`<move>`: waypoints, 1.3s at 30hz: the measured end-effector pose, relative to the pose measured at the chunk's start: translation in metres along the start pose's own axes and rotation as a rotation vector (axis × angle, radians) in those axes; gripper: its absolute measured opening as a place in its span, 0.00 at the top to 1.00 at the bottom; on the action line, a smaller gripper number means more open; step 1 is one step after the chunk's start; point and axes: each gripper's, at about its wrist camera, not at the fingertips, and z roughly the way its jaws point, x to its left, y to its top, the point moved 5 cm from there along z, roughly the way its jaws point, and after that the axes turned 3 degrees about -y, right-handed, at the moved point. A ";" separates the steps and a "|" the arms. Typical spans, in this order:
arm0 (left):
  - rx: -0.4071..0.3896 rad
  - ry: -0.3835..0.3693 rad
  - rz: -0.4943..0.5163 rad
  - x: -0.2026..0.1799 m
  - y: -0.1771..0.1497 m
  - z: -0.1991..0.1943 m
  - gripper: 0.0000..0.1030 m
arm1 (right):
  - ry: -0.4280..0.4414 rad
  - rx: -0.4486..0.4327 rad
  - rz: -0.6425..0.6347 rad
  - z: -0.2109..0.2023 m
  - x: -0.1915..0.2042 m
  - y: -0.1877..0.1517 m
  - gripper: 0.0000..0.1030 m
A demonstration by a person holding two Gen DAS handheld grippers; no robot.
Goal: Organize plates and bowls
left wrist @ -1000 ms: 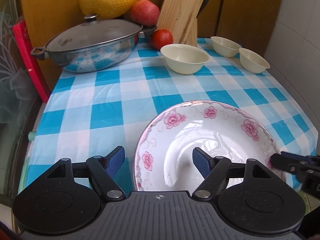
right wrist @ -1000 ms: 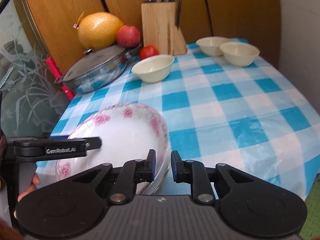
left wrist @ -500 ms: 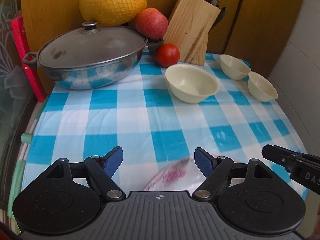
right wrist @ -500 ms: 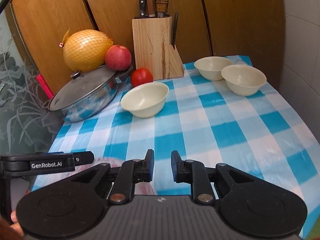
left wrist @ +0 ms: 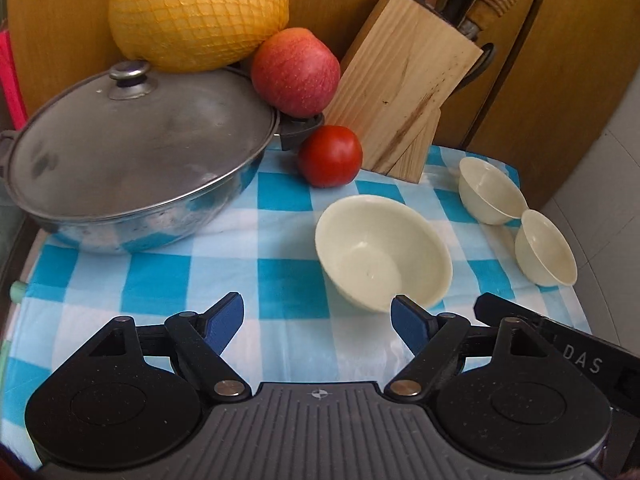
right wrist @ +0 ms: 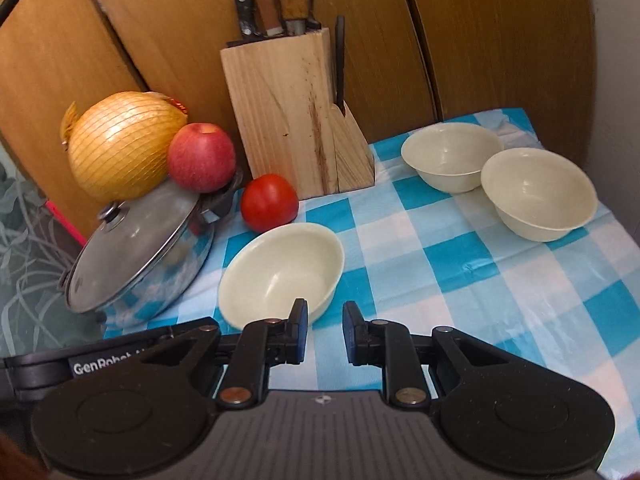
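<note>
Big cream bowl (left wrist: pixel 382 252) sits mid-cloth, just past our tips. Two small bowls (right wrist: pixel 496 176) at back right. Left gripper (left wrist: pixel 318 316) wide open, empty. Right gripper (right wrist: pixel 325 320) nearly closed, holds nothing. We think bowl light, hard, smooth, maybe slippy; pinch near rim.

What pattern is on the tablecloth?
The tablecloth is a blue and white check, seen best in the right wrist view.

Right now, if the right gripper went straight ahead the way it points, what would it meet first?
Most likely the near cream bowl: the right gripper, slightly open and empty, points just past its near right rim. Depth is unclear, so it might skim by over the checked tablecloth.
</note>
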 end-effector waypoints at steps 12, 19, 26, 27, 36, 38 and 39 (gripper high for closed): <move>0.091 0.012 -0.016 0.000 0.009 0.063 0.41 | -0.005 0.101 0.038 0.059 -0.006 0.013 0.88; 0.130 -0.012 0.019 -0.003 0.005 0.064 0.69 | 0.038 0.145 0.042 0.051 -0.002 0.009 0.90; 0.131 -0.041 0.108 -0.017 -0.016 0.036 0.69 | 0.052 0.154 0.032 0.014 -0.008 -0.007 0.90; 0.132 -0.047 0.118 -0.019 -0.020 0.033 0.69 | 0.053 0.156 0.036 0.010 -0.010 -0.010 0.90; 0.112 -0.016 0.205 -0.032 -0.034 0.017 0.44 | 0.027 0.149 0.076 -0.011 -0.039 -0.021 0.88; 0.100 -0.011 0.202 -0.029 -0.034 0.012 0.40 | 0.027 0.113 0.091 -0.021 -0.047 -0.015 0.86; 0.092 -0.005 0.197 -0.027 -0.033 0.011 0.39 | 0.029 0.098 0.099 -0.026 -0.052 -0.012 0.84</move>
